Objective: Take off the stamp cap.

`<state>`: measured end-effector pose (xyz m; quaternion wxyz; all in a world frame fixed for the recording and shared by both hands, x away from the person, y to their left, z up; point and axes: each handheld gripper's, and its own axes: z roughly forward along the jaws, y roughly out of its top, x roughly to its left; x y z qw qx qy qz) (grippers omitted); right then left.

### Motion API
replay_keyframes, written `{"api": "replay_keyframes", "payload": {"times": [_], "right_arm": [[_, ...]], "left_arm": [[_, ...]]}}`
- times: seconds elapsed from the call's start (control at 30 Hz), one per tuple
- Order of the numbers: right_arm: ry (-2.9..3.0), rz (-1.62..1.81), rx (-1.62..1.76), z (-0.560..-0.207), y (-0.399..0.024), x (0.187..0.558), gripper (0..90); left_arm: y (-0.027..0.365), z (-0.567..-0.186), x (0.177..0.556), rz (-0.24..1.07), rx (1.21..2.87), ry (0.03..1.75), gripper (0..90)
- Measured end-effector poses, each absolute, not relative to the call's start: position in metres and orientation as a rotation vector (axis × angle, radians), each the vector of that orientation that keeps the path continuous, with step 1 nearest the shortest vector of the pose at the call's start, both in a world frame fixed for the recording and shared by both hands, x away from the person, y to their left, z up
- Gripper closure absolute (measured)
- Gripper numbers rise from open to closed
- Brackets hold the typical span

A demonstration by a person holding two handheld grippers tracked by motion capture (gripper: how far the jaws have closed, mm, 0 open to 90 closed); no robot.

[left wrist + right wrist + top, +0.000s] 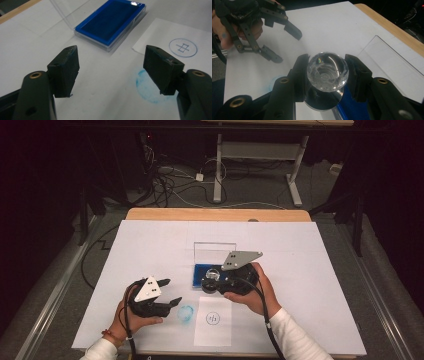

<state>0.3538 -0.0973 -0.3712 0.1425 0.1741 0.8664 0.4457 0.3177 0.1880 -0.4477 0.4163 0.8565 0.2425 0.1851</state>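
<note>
Over the ink pad (348,110), right gripper (327,71) grips stamp (327,72) upright.

Dark room, black surroundings on both sides. Grey floor (320,185) strewn with tangled cables (165,180). White-legged desk frame (260,155) at the back. Wooden table (215,214) under a white sheet (310,285), brightly lit from above. Metal rails (55,290) along the floor edges.
</note>
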Motion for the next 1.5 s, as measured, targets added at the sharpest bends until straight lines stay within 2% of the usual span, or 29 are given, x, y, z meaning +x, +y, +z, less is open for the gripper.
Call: {"api": "replay_keyframes", "payload": {"times": [0.63,0.97,1.2,1.5], "right_arm": [[2.480,1.338,0.545,-0.378,-0.088,0.349,56.7],[2.501,1.353,0.527,-0.384,-0.081,0.346,56.6],[2.523,1.373,0.512,-0.386,-0.078,0.343,56.7],[2.540,1.378,0.510,-0.387,-0.079,0.343,56.7]], "left_arm": [[0.135,-0.441,0.318,0.428,2.109,0.494,26.6],[0.133,-0.443,0.318,0.410,2.116,0.513,26.9],[0.132,-0.446,0.317,0.422,2.150,0.482,33.1],[0.128,-0.447,0.315,0.462,2.180,0.458,35.4]]}}
